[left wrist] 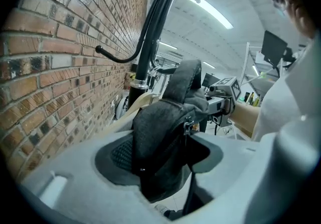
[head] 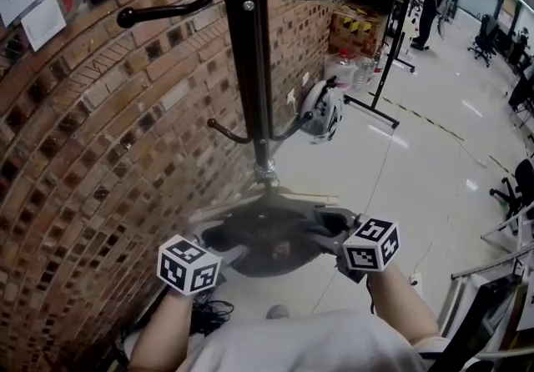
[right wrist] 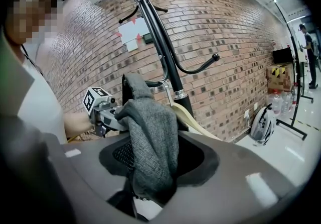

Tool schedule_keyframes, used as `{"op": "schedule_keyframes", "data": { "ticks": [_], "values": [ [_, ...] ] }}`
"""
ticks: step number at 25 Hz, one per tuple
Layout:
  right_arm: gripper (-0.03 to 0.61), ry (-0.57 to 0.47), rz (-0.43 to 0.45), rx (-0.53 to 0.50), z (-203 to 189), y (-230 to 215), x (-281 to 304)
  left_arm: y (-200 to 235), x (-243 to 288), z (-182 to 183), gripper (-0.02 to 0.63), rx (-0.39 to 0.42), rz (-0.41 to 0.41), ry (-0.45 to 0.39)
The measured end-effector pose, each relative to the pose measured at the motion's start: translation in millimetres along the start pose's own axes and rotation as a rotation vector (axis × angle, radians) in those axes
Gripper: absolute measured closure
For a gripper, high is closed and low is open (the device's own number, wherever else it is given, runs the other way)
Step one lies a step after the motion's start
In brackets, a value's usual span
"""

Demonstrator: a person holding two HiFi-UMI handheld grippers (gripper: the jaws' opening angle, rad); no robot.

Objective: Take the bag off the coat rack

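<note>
spanning right side: glossy pale floor [head: 434, 153] of open workshop hall; brick wall [head: 83, 162] at left. black coat rack [head: 250, 45] upright near wall, curved hooks at two levels. pale backpack [head: 322, 112] on floor by wall; water bottles [head: 344, 68] and cardboard boxes [head: 355, 27] beyond; person [head: 431, 3] far off. cream hanger [right wrist: 193, 117] beside pole. dark grey fabric bag [head: 267, 238] low at pole, below lower hooks. left gripper [left wrist: 165, 160]: jaws partway closed, pinching bag fold. right gripper [right wrist: 153, 165]: likewise, clamped on bag's other side.
</note>
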State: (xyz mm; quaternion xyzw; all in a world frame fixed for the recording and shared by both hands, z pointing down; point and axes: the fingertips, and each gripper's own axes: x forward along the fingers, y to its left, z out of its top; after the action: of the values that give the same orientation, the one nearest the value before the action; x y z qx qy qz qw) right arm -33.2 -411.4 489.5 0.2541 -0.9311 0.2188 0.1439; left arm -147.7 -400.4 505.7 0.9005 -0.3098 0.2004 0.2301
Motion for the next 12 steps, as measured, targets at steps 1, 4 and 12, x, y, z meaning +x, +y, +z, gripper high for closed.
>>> {"op": "schedule_keyframes", "data": {
  "ticks": [1, 4, 12],
  "values": [
    [0.379, -0.006, 0.001, -0.006, -2.2, 6.2, -6.5, -8.2, -3.2, -1.8, 0.360, 0.005, 0.000, -0.005],
    [0.379, -0.020, 0.006, -0.023, -10.1, 26.3, -30.7, -38.0, -13.3, -7.7, 0.360, 0.021, -0.001, -0.017],
    [0.376, -0.044, 0.010, -0.037, -53.4, 93.6, -116.3, -145.6, -42.9, -41.6, 0.360, 0.044, 0.021, -0.043]
  ]
}}
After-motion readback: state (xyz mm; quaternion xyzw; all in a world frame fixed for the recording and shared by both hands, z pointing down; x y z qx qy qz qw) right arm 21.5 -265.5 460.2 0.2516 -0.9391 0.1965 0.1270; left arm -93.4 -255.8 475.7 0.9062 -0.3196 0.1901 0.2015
